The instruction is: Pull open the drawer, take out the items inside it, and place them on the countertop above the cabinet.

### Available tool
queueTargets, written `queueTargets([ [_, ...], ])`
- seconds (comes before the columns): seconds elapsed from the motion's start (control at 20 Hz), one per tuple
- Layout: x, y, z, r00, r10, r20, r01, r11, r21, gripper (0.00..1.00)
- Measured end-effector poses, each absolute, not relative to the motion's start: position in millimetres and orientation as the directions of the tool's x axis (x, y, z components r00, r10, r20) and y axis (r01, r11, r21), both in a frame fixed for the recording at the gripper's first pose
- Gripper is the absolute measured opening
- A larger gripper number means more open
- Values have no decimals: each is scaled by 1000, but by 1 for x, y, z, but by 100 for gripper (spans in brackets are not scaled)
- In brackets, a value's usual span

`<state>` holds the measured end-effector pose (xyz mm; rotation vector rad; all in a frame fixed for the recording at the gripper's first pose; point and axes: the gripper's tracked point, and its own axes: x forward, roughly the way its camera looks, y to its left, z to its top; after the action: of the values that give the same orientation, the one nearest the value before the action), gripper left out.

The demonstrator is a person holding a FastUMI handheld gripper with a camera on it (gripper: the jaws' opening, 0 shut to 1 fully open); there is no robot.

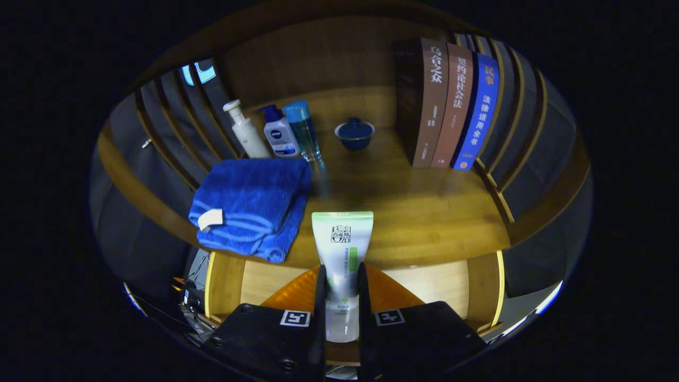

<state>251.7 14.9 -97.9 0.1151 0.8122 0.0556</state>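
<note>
Wooden countertop (424,212) spread wide under warm light, slatted walls rising to either side, plain back panel behind. Below its front edge, the open drawer (435,281), pale bottom showing to each side of the fingers.

Largest on the surface: three books (451,101) upright at the far right against the slats, spines facing out. Next, a folded blue towel (249,207) at the near left, its corner overhanging the front edge. Behind the towel, a row of three bottles: white pump bottle (245,132), white-and-blue bottle (280,135), clear blue-capped bottle (304,130), standing close together. Small blue lidded bowl (354,133) at the back centre, well apart from books and bottles.

Gripper (340,297) pinching a white-and-green tube (342,244), both fingers pressed on its lower, narrower part. Tube upright between the fingers, long axis running straight ahead along them, flat crimped end uppermost and reaching over the countertop's front edge, cap end low between the finger bases. Tube held above the drawer, not yet resting on wood.

Relation that matters: bare countertop lies directly ahead of and beyond the tube, between towel and books, nothing in the way. Likely a forward carry and a set-down on that free patch, just right of the towel. Risk of toppling if released upright on the narrow end; laying flat probably safer.
</note>
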Motion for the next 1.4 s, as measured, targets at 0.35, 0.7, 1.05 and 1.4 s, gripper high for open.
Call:
queueTargets([
  [0.35,307,14,-107,645,84,-759,14,993,121,29],
  [0.7,332,9,-127,611,53,-790,34,995,94,30],
  [1.05,338,4,-136,595,58,-802,44,994,105,39],
  [1.4,335,1,-130,614,57,-787,60,991,118,100],
])
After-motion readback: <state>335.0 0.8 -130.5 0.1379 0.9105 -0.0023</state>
